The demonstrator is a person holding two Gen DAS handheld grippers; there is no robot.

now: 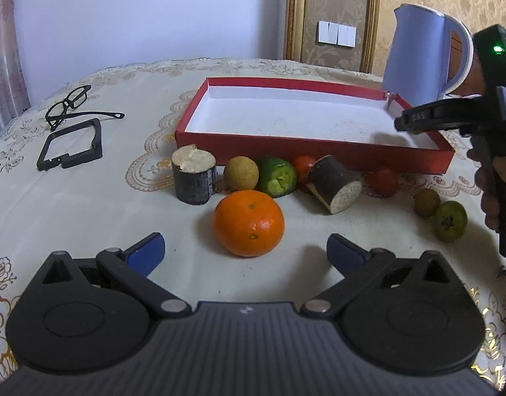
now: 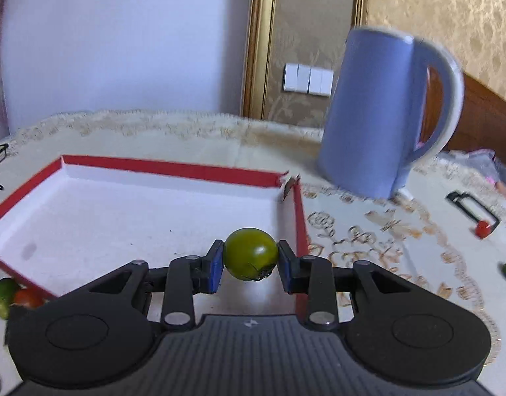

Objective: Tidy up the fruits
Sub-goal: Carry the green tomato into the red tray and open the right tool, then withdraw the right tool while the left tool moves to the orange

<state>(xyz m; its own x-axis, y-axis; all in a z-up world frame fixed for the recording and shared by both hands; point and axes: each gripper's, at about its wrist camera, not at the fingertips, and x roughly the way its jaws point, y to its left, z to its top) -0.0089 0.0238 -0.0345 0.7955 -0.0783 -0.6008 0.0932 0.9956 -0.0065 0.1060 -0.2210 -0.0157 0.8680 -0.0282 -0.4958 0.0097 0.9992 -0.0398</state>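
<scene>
The shallow red cardboard box with a white inside (image 2: 173, 168) is where the fruit belongs, and its floor shows bare in both views. The right gripper (image 2: 251, 265) hangs over the box's near right corner, so the step in hand looks like the setting-down of a first fruit. To do it well, I would bring the fruit low over the white floor, clear of the red side wall just to its right, and part the fingers only when it is close to the bottom (a round fruit dropped from height would roll). A spot toward a corner would leave room for the bigger pieces.

Next in size, the round orange tangerine (image 1: 249, 222) sits on the cream patterned tablecloth (image 1: 121, 217), just ahead of the left gripper (image 1: 246, 252). Its blue pads are spread wide, empty, touching nothing; the tangerine lies beyond them, not yet between them.

Smallest, the small round green fruit (image 2: 251, 253) is clamped between the right gripper's blue pads (image 2: 215, 269), which are narrowed to the fruit's width and press on both its sides. It is held above the box floor, not resting on it.
</scene>
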